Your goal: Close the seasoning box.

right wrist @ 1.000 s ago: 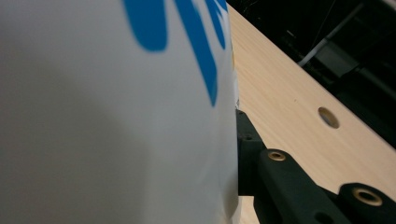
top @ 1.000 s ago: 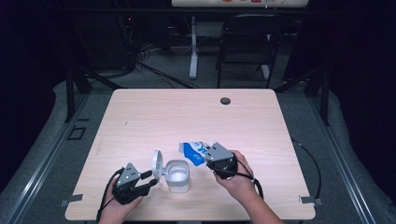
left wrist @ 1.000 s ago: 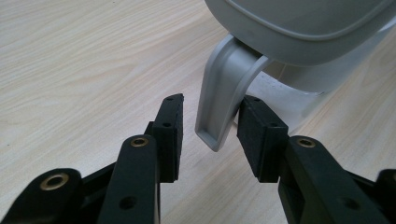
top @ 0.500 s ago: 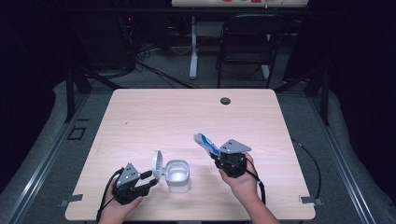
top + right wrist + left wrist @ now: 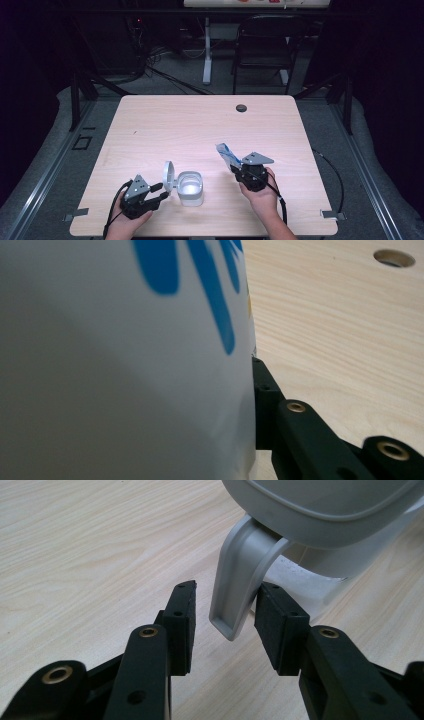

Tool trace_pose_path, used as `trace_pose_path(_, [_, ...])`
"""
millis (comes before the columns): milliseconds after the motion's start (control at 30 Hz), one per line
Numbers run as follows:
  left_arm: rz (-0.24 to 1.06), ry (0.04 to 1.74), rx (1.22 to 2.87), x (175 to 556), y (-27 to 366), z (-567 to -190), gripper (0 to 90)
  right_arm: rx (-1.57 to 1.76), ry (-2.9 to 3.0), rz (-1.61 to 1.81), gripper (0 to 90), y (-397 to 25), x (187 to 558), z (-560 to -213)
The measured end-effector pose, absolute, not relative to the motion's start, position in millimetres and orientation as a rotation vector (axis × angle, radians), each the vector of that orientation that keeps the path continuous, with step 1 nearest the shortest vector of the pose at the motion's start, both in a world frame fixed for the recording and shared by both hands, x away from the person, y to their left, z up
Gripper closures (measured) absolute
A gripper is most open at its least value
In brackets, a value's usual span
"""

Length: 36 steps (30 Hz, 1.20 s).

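At lower left of the high view, the left gripper (image 5: 156, 192) has its jaws open around the lid tab of the grey flip-lid plastic container (image 5: 190, 188), lower centre on the pale wooden surface (image 5: 165, 125). The right gripper (image 5: 239, 166), clamping the white-and-blue pouch (image 5: 227, 153), has drawn back rightward, so pouring looks finished.

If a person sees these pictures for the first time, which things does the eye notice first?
First, the white and blue packet, held up off the table by the right gripper at the front right. Next, the open grey container at the front centre, its lid standing up; the left gripper has its open jaws around the lid's tab.
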<state>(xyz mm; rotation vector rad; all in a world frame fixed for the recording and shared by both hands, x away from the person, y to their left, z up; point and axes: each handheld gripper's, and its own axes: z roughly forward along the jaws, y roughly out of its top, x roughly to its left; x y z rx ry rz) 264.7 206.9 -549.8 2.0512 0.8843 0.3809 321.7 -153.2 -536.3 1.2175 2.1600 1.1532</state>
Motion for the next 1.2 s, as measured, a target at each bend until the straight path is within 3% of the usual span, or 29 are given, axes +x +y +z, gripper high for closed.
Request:
trace_pose_path(467, [0.380,0.888,2.049,264.3,206.8,-550.0,61.0,1.360,2.142,1.127,78.0,-162.6,330.2,-558.0])
trace_pose_path(1200, [0.384,0.885,2.062,263.9,207.9,-548.6,60.8,1.429,2.116,1.141,48.4,-167.4,325.2,-560.0])
